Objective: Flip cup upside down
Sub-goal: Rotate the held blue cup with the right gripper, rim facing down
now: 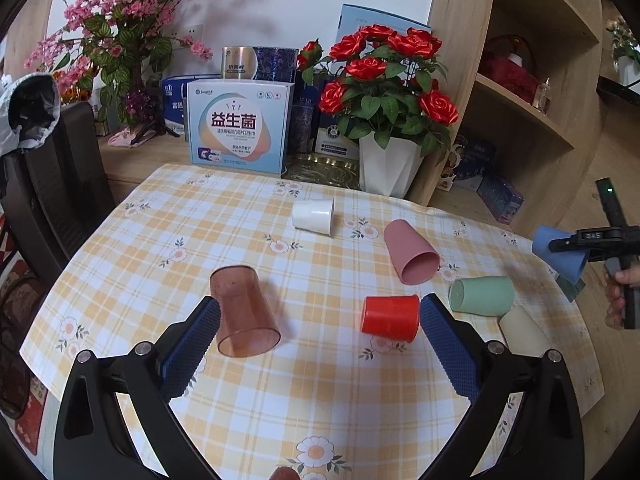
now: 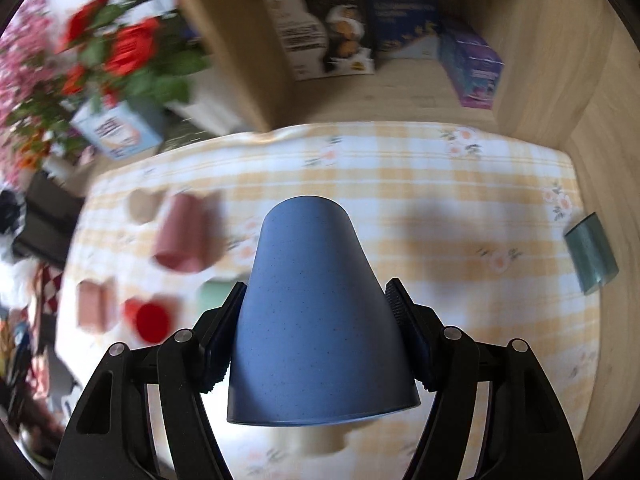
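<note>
Blue cup (image 1: 558, 253), left-wrist view: we see it airborne at the table's right edge, clamped in our right gripper (image 1: 588, 246), while our left gripper (image 1: 320, 332) hangs wide, empty. Right-wrist view: pads pinch its tapered wall, mouth toward us; we judge it could slip out.

Matt, finely speckled blue cup (image 2: 320, 320); glossy translucent brown cup (image 1: 244, 312); wood-grain shelf (image 1: 532, 80); checked tablecloth (image 1: 320, 380).

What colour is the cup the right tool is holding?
Blue with fine dark speckles; clearest in the right wrist view.
</note>
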Available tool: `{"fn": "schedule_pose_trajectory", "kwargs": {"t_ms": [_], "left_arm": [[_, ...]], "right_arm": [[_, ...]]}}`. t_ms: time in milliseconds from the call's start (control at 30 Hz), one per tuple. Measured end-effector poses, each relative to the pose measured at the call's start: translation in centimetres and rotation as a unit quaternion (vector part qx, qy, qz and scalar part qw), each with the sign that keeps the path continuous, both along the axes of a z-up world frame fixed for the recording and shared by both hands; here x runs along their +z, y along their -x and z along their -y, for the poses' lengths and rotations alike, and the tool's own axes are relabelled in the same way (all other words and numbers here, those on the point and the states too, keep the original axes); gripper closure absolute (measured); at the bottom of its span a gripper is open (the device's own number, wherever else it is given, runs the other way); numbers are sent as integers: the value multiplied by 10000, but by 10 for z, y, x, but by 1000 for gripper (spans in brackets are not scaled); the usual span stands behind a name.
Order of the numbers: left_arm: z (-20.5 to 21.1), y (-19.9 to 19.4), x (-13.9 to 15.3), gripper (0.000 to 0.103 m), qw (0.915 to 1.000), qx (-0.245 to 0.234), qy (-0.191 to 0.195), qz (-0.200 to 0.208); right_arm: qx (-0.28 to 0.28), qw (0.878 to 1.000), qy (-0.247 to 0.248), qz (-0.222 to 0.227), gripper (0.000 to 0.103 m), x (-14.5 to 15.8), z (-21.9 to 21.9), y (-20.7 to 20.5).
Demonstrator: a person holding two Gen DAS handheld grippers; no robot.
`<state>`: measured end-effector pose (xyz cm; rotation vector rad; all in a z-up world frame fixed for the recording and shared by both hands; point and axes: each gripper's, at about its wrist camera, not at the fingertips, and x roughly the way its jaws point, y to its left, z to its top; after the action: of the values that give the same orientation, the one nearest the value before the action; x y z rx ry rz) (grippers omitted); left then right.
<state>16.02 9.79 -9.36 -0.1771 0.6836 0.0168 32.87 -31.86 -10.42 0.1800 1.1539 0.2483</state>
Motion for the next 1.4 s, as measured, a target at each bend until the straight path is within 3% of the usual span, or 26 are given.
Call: {"fn": "schedule_pose_trajectory", "kwargs": {"t_ms": [133,300,533,867,1400], "left_arm": [[-5,8,-6,6,9999,37,33,-104],[-8,18,-10,6,9998,29,-6,-195],[-18,33,-9,6,9997,130,7,-210],[-27,36,-19,6,9990,236,137,-366],[-18,32,-29,6,9982,124,143,-564]], "right_arm": [[459,9986,-237,-85,36,-3,-44,36],[950,9935,-376,-503,36,-40,-107,67],[1076,9904,-310,-815,36,-97,-170,78],[812,9945,-196,-625,37,-105,-183,96],[411,9910,-473,-1187,38,-137,-209,130]]}}
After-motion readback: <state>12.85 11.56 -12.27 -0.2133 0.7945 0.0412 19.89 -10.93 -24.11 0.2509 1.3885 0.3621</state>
